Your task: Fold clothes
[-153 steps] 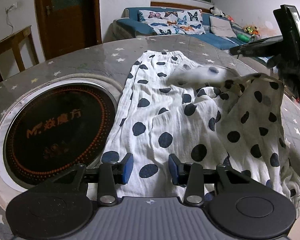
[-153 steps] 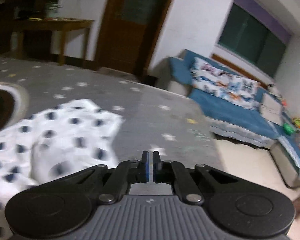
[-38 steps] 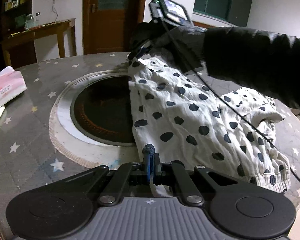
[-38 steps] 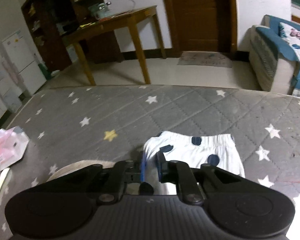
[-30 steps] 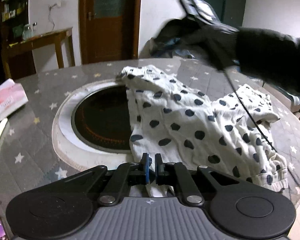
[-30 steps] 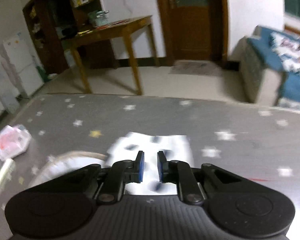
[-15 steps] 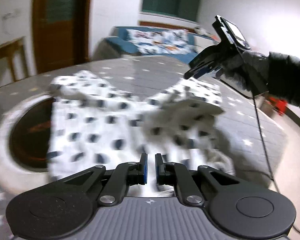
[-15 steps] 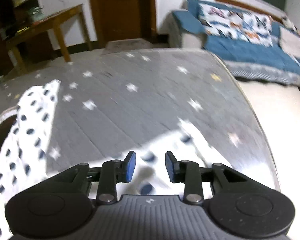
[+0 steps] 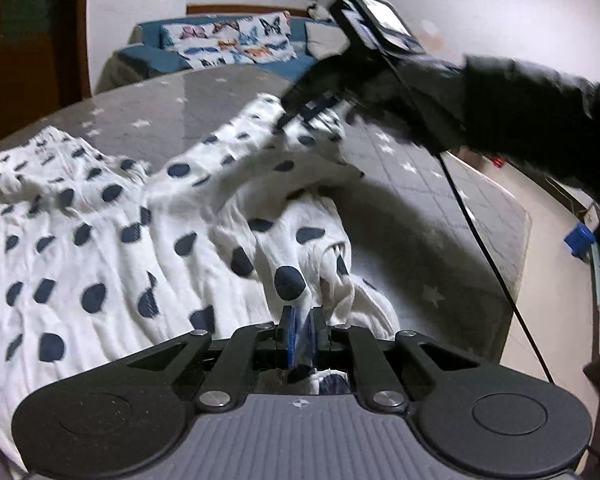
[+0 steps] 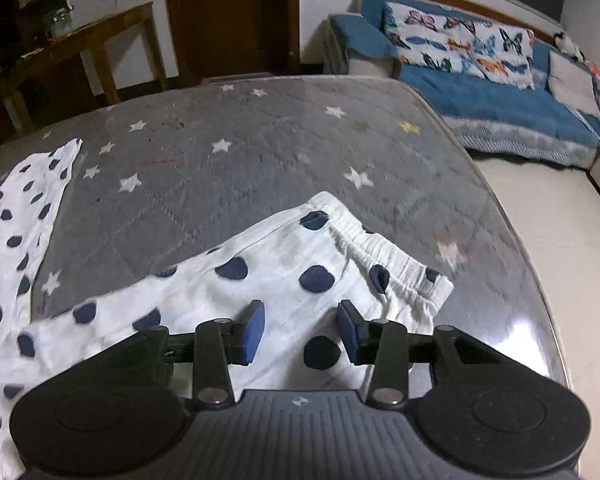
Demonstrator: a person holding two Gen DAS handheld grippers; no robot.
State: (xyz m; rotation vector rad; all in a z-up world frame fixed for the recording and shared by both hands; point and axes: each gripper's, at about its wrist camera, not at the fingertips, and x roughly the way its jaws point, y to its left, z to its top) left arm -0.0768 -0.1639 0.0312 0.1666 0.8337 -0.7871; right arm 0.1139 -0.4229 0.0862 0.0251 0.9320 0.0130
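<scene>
A white garment with dark blue dots (image 9: pixel 112 240) lies crumpled across the grey star-patterned table (image 9: pixel 412 200). My left gripper (image 9: pixel 302 326) is shut on a bunched fold of it at the near edge, and the cloth rises into the pads. In the left wrist view my right gripper (image 9: pixel 312 110), held by a black-sleeved hand (image 9: pixel 520 108), hovers over the garment's far lifted end. In the right wrist view that gripper (image 10: pixel 300 330) stands open just above the garment (image 10: pixel 284 280), beside its elastic hem (image 10: pixel 384 252). Nothing is between its fingers.
The table's curved edge (image 10: pixel 512 220) drops to the floor on the right. A blue sofa with butterfly pillows (image 10: pixel 468 56) stands beyond it. A wooden side table (image 10: pixel 88 36) and a door stand at the back left. A black cable (image 9: pixel 480 240) hangs from the right gripper.
The right gripper has opened wider and come down over the garment's elastic end. The left gripper has closed on a fold of the garment, and its view has swung right.
</scene>
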